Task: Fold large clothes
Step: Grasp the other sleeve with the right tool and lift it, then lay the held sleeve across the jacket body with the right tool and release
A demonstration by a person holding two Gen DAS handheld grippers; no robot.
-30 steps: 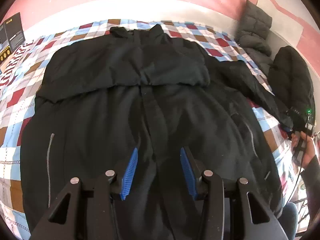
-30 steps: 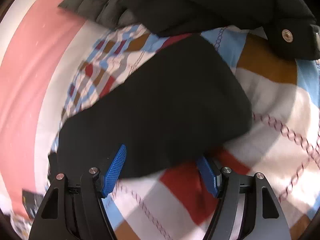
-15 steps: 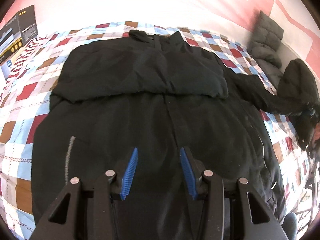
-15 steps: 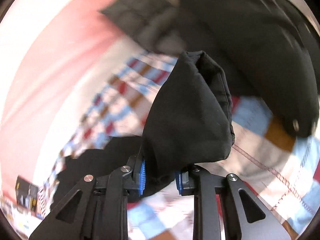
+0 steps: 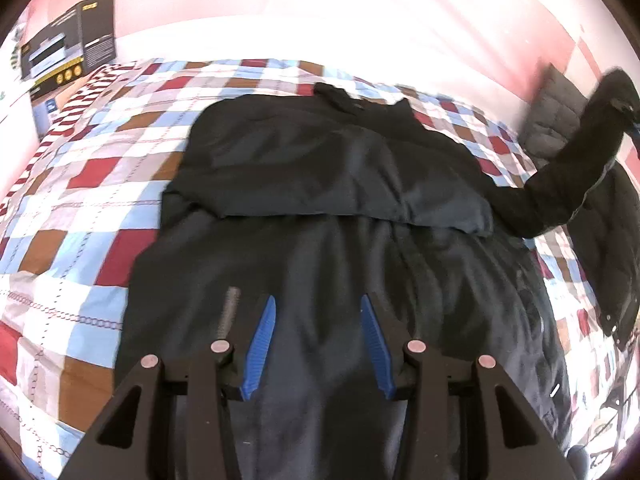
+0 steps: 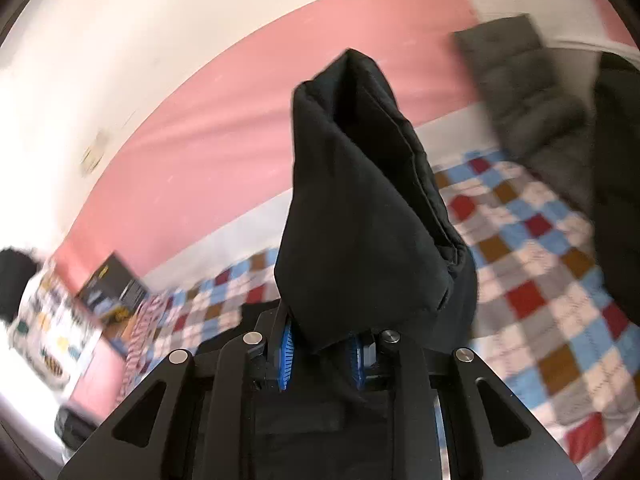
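Observation:
A large black jacket [image 5: 320, 208] lies spread face up on a checked bed quilt [image 5: 80, 200], its left sleeve folded across the chest. My left gripper [image 5: 318, 320] is open and empty above the jacket's lower front. My right gripper [image 6: 320, 350] is shut on the cuff of the jacket's right sleeve [image 6: 360, 200] and holds it raised above the bed. In the left wrist view this sleeve [image 5: 568, 176] rises up at the far right.
A second dark jacket [image 5: 608, 248] lies at the bed's right side, next to a grey padded garment [image 5: 556, 112] by the wall. A black box [image 5: 68, 44] stands at the far left by the pink wall.
My right gripper shut on the sleeve cuff and lifted it off the quilt, swinging up toward the wall. My left gripper stayed open and drifted left over the jacket.

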